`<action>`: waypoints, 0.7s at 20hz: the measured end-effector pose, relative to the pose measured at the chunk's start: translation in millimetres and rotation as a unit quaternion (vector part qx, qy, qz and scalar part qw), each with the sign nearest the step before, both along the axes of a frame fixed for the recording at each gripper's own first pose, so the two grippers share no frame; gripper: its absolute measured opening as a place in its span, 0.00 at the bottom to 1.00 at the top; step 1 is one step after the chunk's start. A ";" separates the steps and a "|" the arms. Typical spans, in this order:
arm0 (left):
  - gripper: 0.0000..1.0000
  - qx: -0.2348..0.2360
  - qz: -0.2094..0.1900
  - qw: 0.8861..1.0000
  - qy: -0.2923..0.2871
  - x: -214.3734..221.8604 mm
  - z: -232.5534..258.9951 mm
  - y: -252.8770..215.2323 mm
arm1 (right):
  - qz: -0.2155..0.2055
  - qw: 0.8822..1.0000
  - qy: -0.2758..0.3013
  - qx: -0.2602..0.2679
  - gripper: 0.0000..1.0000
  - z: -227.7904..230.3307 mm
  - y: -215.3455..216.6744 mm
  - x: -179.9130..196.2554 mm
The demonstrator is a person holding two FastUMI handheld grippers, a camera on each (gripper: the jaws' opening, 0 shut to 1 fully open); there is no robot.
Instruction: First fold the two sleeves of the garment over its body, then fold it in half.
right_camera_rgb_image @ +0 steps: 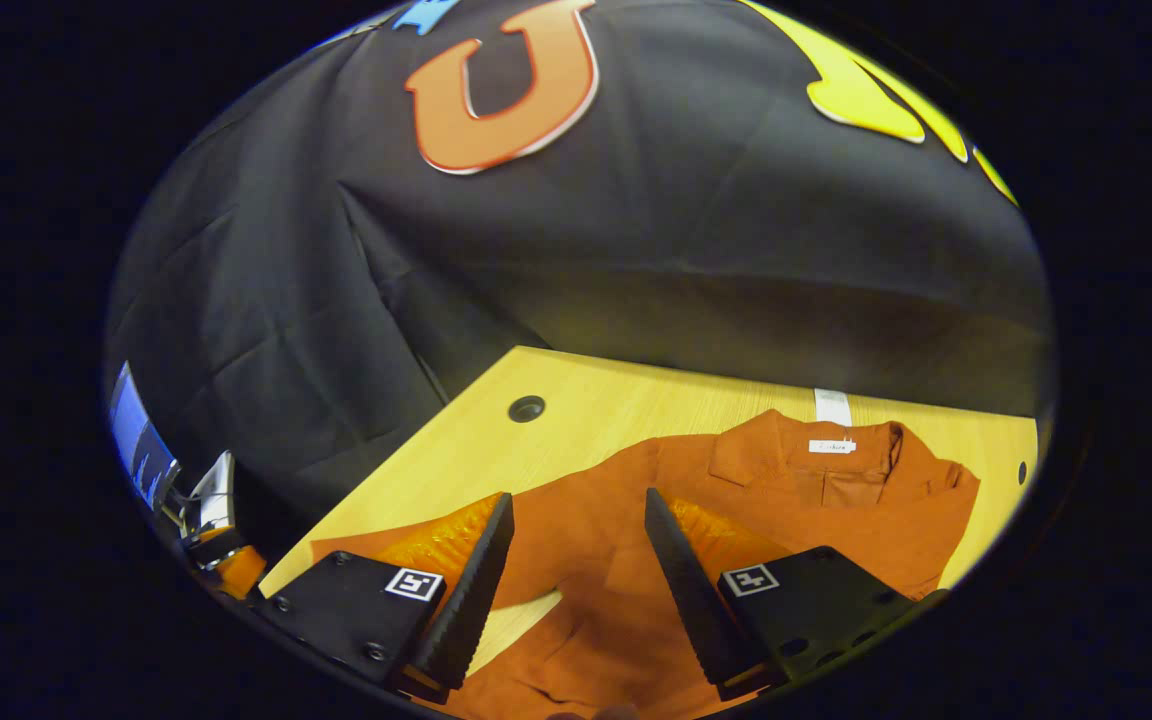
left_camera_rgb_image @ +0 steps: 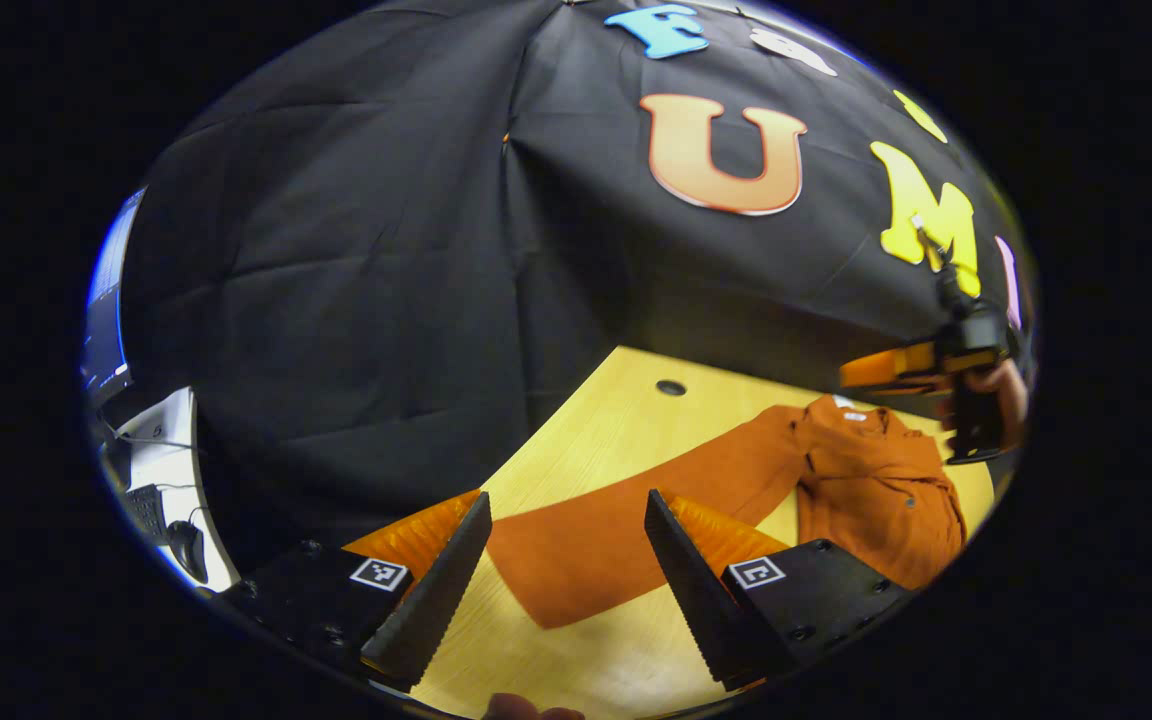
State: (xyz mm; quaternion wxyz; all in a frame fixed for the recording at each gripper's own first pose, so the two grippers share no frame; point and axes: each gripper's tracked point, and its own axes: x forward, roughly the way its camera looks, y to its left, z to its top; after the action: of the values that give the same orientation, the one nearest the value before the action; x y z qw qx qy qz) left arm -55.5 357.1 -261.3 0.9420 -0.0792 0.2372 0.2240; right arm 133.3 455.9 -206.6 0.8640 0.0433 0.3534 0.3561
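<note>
- Garment: orange collared shirt, lying flat on the wooden surface, collar toward the far edge by the booth wall.
- Sleeve: stretched out flat from the body toward the surface's left side, unfolded; bare wood shows around its cuff end.
- Left gripper: fingers spread wide, above the sleeve's cuff end, holding nothing.
- Right gripper: fingers spread, above the shirt body near the shoulder, holding nothing; in the left gripper view it is held by a hand over the collar end.
- Cable hole: in open wood near the far left corner.
- White tag: at the far edge, behind the collar.
</note>
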 end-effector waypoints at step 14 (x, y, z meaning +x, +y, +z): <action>1.00 -0.021 0.067 0.993 0.092 7.5 -98.0 12.0 | -0.099 0.994 -0.052 -0.004 0.85 95.6 -191.3 -48.2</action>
State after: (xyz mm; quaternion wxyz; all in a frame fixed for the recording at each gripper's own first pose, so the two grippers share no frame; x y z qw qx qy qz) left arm -48.0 369.2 -359.3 0.8971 -0.0933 0.3219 0.2880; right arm 85.1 264.5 -111.0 0.9125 0.0563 0.3029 0.2693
